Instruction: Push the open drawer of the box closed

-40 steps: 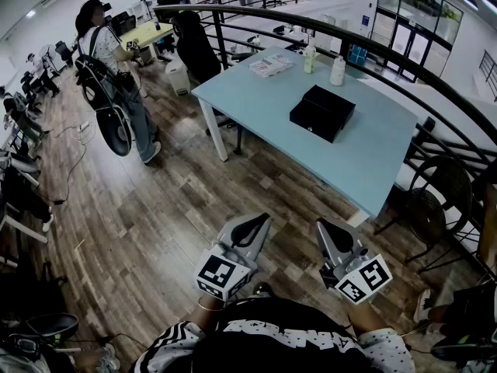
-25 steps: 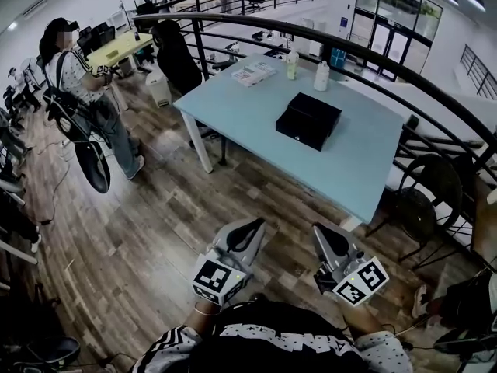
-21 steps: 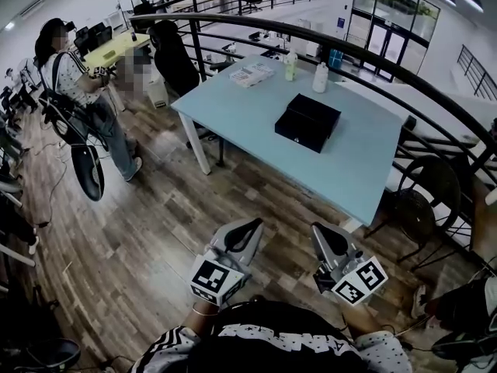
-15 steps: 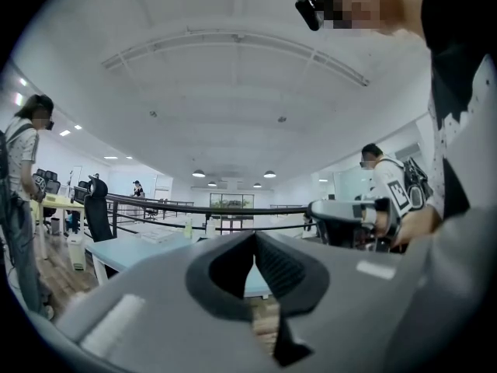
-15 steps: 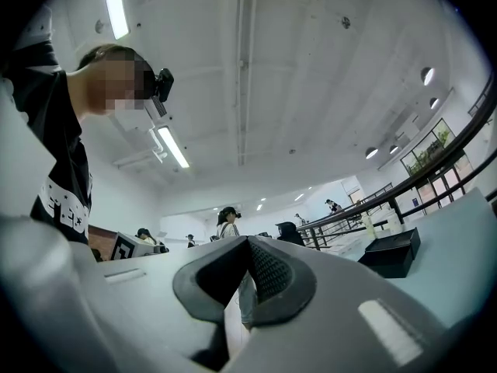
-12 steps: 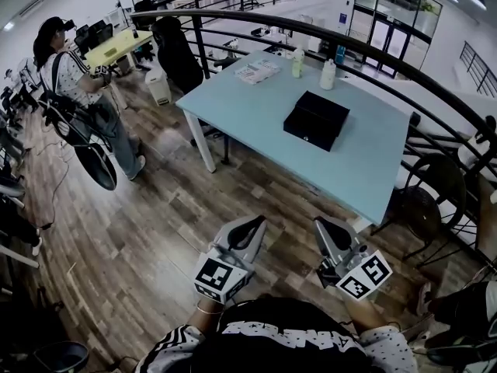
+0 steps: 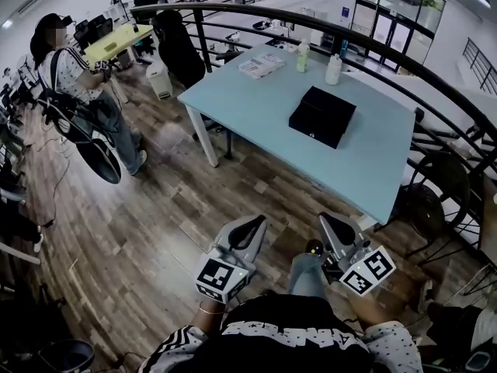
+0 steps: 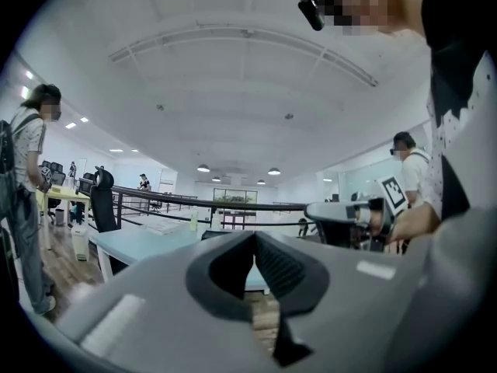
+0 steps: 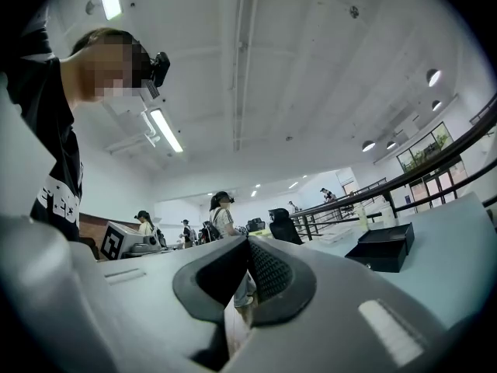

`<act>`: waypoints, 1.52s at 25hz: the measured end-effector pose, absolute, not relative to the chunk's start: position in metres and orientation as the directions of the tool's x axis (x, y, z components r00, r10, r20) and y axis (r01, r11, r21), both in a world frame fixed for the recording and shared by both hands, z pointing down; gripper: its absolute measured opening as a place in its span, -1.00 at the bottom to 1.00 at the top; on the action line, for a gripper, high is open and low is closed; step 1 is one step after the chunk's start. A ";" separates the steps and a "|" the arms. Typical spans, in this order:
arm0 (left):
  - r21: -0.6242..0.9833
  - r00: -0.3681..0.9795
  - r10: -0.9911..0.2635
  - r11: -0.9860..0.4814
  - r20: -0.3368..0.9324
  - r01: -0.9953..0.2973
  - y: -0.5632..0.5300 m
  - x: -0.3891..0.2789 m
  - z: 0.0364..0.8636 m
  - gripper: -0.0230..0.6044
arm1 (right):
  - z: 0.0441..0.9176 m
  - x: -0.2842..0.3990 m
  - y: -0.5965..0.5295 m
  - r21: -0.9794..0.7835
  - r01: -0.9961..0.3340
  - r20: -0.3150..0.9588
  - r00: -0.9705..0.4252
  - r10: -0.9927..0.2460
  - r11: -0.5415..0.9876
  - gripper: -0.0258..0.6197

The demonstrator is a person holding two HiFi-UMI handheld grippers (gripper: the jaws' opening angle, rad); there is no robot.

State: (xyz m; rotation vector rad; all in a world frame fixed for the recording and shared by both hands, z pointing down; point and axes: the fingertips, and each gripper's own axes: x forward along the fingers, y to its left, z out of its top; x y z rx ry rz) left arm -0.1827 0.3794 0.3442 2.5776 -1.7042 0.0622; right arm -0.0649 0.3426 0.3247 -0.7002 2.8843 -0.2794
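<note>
Box: the black box point(image 7: 322, 116) sat on the pale blue counter point(image 7: 256, 107), toward its far right part, well apart from both grippers.
Drawer: in the right gripper view the lower part of the box seemed to stand out a little past its top, so the drawer looked open. The head view showed it too small to be sure.
Left gripper: the left gripper point(image 7: 253, 224) was held low, close to the person's body, over the wooden floor point(image 7: 155, 208). Its jaws were pressed together with nothing between them.
Right gripper: the right gripper point(image 7: 329, 222) was just right of the left one, also over the floor. Its jaws were likewise pressed together and empty, pointing roughly toward the counter.
Other things: two bottles point(image 7: 335, 70) and some papers point(image 7: 261, 66) lay near the counter's far edge. Another person point(image 7: 74, 72) stood at the far left.
Progress: by my reading, none of the push was done; neither gripper was near the box.
Left to do: reach the counter, set one gripper's closed jaws against the drawer front, and press it in until flush.
</note>
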 end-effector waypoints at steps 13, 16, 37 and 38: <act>-0.027 0.210 -0.972 -0.214 0.102 -0.977 0.338 -0.225 0.357 -0.93 | 0.337 -0.098 0.268 -0.268 -0.330 -0.134 -0.917 -0.375 0.905 -0.91; 0.003 0.179 -0.980 -0.180 0.091 -0.984 0.317 -0.222 0.358 -0.93 | 0.348 -0.087 0.246 -0.288 -0.339 -0.123 -0.914 -0.386 0.896 -0.91; 0.015 0.235 -0.959 -0.236 0.159 -0.972 0.171 -0.172 0.391 -0.93 | 0.402 -0.020 0.103 -0.405 -0.388 -0.137 -0.869 -0.474 0.828 -0.91; 0.013 0.240 -0.957 -0.241 0.160 -0.970 0.165 -0.170 0.392 -0.93 | 0.403 -0.019 0.098 -0.404 -0.389 -0.137 -0.869 -0.475 0.828 -0.91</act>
